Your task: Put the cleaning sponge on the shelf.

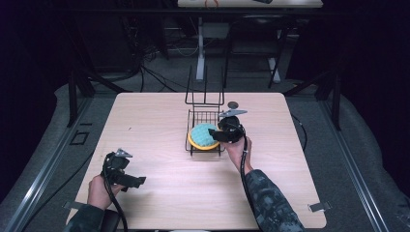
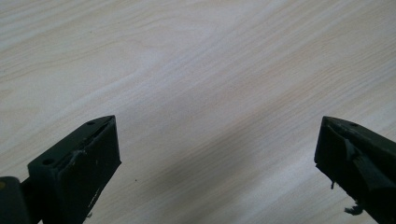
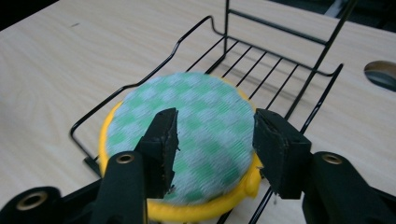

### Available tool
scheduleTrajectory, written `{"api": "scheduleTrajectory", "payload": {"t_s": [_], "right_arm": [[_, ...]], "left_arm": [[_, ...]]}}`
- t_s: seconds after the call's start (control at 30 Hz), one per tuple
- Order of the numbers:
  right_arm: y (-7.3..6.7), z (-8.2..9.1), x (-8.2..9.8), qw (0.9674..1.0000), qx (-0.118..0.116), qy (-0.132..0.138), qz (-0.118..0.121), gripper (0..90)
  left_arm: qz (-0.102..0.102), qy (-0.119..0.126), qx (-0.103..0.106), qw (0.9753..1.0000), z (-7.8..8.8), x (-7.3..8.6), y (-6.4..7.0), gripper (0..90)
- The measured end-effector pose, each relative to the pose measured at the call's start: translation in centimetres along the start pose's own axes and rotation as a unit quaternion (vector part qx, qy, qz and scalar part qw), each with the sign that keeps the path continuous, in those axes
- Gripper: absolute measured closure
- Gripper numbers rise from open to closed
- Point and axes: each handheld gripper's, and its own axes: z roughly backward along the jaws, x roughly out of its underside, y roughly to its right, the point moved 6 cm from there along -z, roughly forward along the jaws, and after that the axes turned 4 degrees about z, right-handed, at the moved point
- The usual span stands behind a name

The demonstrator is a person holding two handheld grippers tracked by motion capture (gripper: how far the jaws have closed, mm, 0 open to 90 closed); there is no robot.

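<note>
A light wood-grain tabletop (image 1: 159,121) carries a black wire rack (image 1: 205,126) near its centre, toward the far edge. The rack consists of a low basket section with a raised wire frame standing at its far end. A round scouring sponge (image 1: 203,137), yellow in the body with a green-and-white checked top face, lies in the near part of the basket; in the right gripper view its yellow edge (image 3: 187,212) reaches the near rim of the rack. The right claw (image 1: 216,136) is positioned at the right side of the rack, just above the sponge, with the person's right hand (image 1: 237,147) behind it and a camouflage-patterned sleeve (image 1: 270,203) running to the bottom edge. In the right gripper view the right claw (image 3: 215,140) is set at a moderate opening, its two jaws apart over the checked face of the sponge (image 3: 205,116); whether the jaws touch the sponge cannot be told. A small dark round opening (image 1: 233,104) sits in the tabletop just beyond the rack on the right. The left claw (image 1: 138,182) rests low at the near left of the tabletop, well apart from the rack, held in the left hand (image 1: 99,191). In the left gripper view the left claw (image 2: 217,154) is spread wide, with nothing between its jaws and bare tabletop (image 2: 196,70) beyond them.
</note>
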Motion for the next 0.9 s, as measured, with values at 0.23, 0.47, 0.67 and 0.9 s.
{"api": "scheduleTrajectory", "payload": {"t_s": [0.23, 0.47, 0.67, 0.9], "right_arm": [[-1.9, -0.3, 1.6, 0.9985, -0.016, -0.042, 0.031, 40.9], [-1.3, -1.7, 2.2, 0.9975, 0.009, -0.062, 0.034, 41.9], [-0.4, -2.0, 2.4, 0.9982, 0.009, -0.056, 0.022, 40.5], [-0.8, -0.8, 1.7, 0.9988, -0.006, -0.043, 0.020, 30.0]], "left_arm": [[-0.001, -0.003, -0.001, 1.0000, 0.0, 0.0, 0.0, 0.0], [-0.002, -0.001, 0.001, 1.0000, -0.2, -0.1, 0.0, 0.0], [-0.001, -0.002, 0.001, 1.0000, -0.4, -0.2, 0.0, 0.0], [0.001, -0.002, 0.004, 1.0000, -0.3, -0.2, 0.0, 0.0]]}}
